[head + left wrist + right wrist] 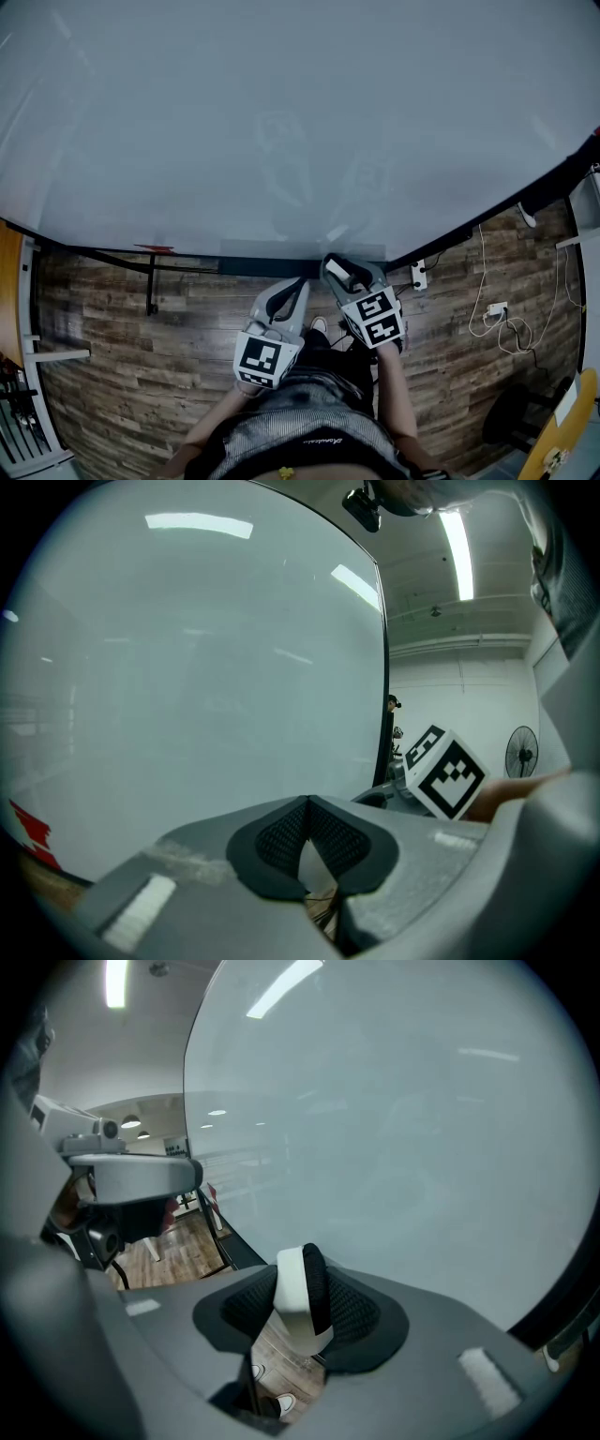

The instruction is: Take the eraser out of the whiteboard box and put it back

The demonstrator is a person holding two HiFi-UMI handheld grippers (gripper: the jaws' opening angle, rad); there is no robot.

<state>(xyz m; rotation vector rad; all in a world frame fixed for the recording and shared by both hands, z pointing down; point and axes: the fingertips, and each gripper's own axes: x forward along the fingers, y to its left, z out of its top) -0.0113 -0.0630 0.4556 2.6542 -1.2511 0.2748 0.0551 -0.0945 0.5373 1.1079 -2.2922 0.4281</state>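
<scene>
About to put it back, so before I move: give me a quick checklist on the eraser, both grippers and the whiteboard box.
1. Eraser gripped by right gripper: ok, the pads press on both its sides.
2. Eraser out of the whiteboard box: ok, held in the air before the whiteboard.
3. Left gripper out of the way: ok, jaws together, empty, beside the right one.
4. Room inside the box: cannot tell, only its dark front shows.
</scene>
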